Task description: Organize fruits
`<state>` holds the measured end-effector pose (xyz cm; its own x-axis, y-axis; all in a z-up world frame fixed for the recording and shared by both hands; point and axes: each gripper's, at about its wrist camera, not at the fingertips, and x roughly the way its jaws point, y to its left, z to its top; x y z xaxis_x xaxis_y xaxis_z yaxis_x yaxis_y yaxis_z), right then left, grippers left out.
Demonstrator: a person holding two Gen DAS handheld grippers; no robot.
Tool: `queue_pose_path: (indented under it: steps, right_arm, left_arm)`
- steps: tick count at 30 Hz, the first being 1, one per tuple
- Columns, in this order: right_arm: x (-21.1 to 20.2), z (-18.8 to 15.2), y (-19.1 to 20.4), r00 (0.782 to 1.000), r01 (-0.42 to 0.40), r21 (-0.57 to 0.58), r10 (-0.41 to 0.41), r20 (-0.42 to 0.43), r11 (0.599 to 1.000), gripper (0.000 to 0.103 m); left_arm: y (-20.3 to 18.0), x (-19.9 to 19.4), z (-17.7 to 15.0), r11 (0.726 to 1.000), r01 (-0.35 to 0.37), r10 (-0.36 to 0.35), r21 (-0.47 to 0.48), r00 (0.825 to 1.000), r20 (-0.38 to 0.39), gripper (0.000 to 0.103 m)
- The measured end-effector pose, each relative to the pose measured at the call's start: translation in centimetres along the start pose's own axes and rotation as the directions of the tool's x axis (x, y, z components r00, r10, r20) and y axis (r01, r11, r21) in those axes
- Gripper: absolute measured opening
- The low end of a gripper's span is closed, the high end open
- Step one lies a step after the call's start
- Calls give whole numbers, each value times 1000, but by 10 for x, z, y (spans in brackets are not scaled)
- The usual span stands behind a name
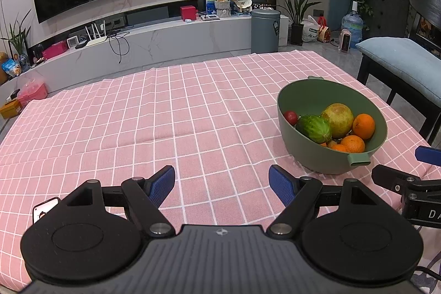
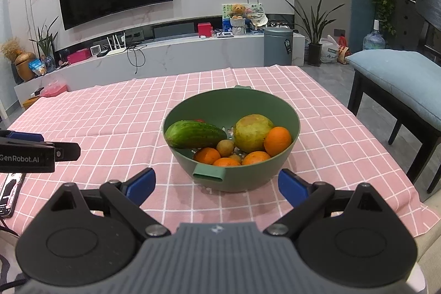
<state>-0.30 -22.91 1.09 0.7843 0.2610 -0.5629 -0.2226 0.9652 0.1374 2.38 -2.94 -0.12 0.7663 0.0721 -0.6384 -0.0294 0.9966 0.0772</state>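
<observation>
left gripper (image 1: 222, 185): jaws spread wide, empty, above the pink checked tablecloth (image 1: 165, 115), touching nothing | right gripper (image 2: 216, 185): jaws spread wide, empty, just short of the green bowl (image 2: 242, 101), its near handle between the fingers | bowl on the cloth holds cucumber (image 2: 195, 134), oranges (image 2: 277, 141), large yellow-green fruit (image 2: 253, 132)

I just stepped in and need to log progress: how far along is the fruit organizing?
All the produce in view sits in the green bowl: the cucumber, a large yellow-green fruit, oranges and small brown fruits. Nothing is in hand: the left gripper and right gripper are both open and empty. Whether sorting has finished or not yet begun cannot be told.
</observation>
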Motion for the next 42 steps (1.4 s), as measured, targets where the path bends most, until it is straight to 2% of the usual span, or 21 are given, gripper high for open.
queue_pose_path:
  steps: [42]
  right_arm:
    - [-1,-1,0,1000,-5,-15,5,2,1000,95]
  left_arm:
    - [-1,-3,-1,1000,4,-4,-24,1000,-6,91]
